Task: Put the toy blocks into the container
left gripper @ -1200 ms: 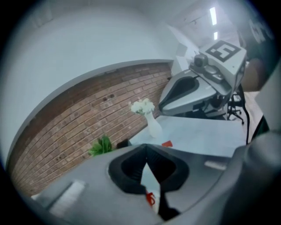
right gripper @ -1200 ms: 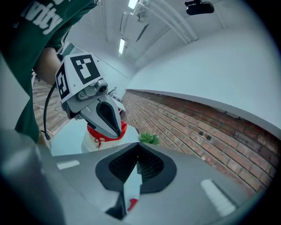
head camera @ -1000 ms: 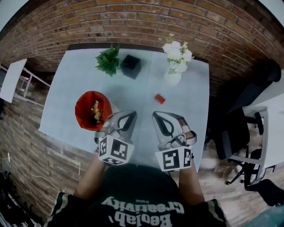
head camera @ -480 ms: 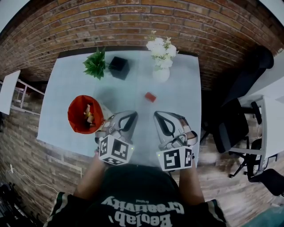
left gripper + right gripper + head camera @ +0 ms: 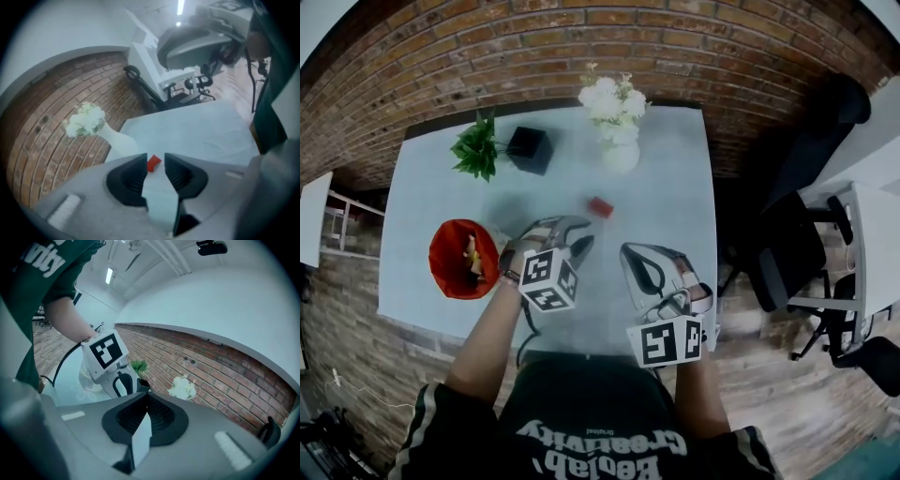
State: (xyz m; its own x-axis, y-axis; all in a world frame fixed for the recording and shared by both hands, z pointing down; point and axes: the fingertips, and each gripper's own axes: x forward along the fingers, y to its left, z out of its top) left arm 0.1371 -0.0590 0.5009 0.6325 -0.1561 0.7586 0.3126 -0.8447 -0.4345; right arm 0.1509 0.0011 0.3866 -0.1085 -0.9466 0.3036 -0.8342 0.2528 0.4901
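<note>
On the pale counter: red block near centre, red container at nine o'clock, green plant at ten, black box at twelve, white vase of flowers at one.

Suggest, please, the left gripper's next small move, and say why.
Probably ease the left gripper forward until its fingers straddle the red block. They have just been opening, nothing is between them, and the block lies on the table beyond their tips.

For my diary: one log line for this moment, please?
left gripper: jaws just opening, nothing between, red block ahead | right gripper: shut, empty
</note>
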